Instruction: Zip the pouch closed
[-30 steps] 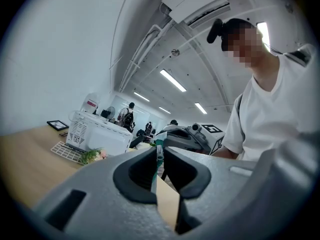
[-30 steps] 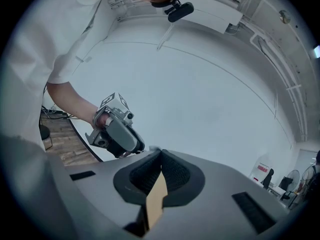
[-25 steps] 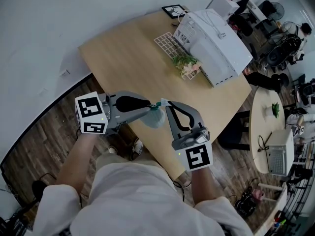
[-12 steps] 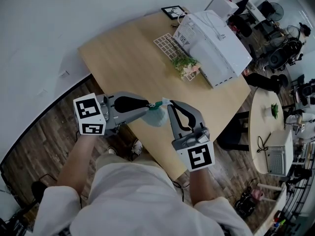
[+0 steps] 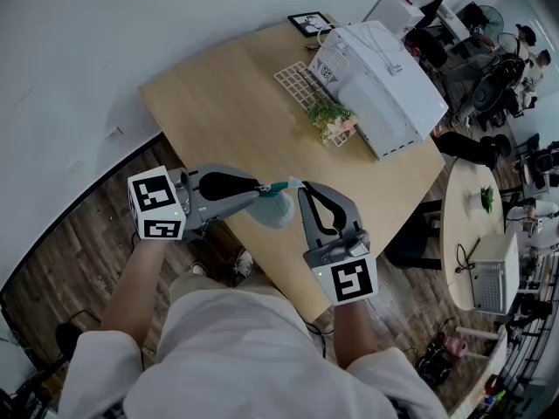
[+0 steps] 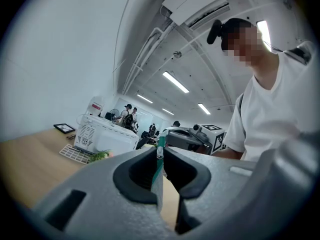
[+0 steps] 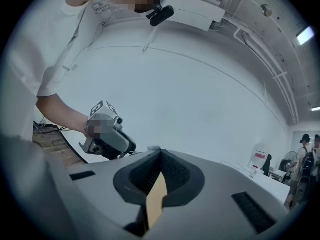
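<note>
A small pale pouch [image 5: 272, 209] with a teal zip hangs in the air over the near edge of the wooden table [image 5: 218, 103], stretched between my two grippers. The left gripper [image 5: 260, 188] points right and is shut on the pouch's teal zip end [image 6: 158, 170], which runs up between its jaws to the left gripper's tips [image 6: 160, 151]. The right gripper [image 5: 297, 184] faces it from the right, shut, with a small pale zip pull [image 7: 153, 148] at the right gripper's tips [image 7: 160, 153]. A short teal strip [image 5: 278, 185] spans the gap between them.
Further back on the table stand a white boxy appliance [image 5: 380, 72], a small bunch of flowers [image 5: 332, 122], a white grid rack [image 5: 295, 77] and a framed picture [image 5: 308, 20]. A round white table [image 5: 467, 208] and office clutter lie to the right; wooden floor lies below.
The left gripper has drifted slightly to the left, and the teal zip strip between the two grippers shows a little longer. The right gripper stays where it was.
</note>
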The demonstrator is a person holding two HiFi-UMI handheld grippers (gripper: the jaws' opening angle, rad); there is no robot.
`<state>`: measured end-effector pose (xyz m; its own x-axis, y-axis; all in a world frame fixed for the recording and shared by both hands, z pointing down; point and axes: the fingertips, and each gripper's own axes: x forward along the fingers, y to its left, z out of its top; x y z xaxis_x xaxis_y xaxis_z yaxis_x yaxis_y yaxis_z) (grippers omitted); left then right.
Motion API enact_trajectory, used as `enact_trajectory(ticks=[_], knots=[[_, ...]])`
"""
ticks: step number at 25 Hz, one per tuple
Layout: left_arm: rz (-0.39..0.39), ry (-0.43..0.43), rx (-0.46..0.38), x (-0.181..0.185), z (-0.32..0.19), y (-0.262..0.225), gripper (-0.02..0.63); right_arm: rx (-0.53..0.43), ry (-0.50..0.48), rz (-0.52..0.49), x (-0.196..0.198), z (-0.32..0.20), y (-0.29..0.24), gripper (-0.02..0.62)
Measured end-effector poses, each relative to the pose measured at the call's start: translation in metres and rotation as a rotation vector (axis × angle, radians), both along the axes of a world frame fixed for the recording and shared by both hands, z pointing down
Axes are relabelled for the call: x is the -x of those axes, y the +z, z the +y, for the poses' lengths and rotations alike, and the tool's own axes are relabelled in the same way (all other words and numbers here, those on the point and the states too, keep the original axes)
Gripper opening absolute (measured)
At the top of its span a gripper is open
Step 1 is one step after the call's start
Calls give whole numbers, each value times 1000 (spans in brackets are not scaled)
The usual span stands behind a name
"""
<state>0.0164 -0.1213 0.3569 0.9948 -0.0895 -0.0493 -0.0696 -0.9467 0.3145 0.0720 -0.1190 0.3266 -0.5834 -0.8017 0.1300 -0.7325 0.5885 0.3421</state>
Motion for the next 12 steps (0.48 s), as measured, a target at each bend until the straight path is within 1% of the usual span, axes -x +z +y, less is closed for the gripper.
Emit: enact_trajectory(ticks=[8, 10, 11, 12], knots=[[-21, -7, -17, 6, -9, 2, 46, -3, 24, -14, 0, -7, 1, 2], [-48, -27, -19, 10, -13, 9, 39, -16, 67, -60, -10, -12, -5, 2], [-69, -45, -13, 16, -17, 16, 8, -25, 100, -104, -20, -15, -12, 0], [-76, -61, 6, 23, -20, 21, 8, -34, 120, -143, -30, -18, -21, 0]])
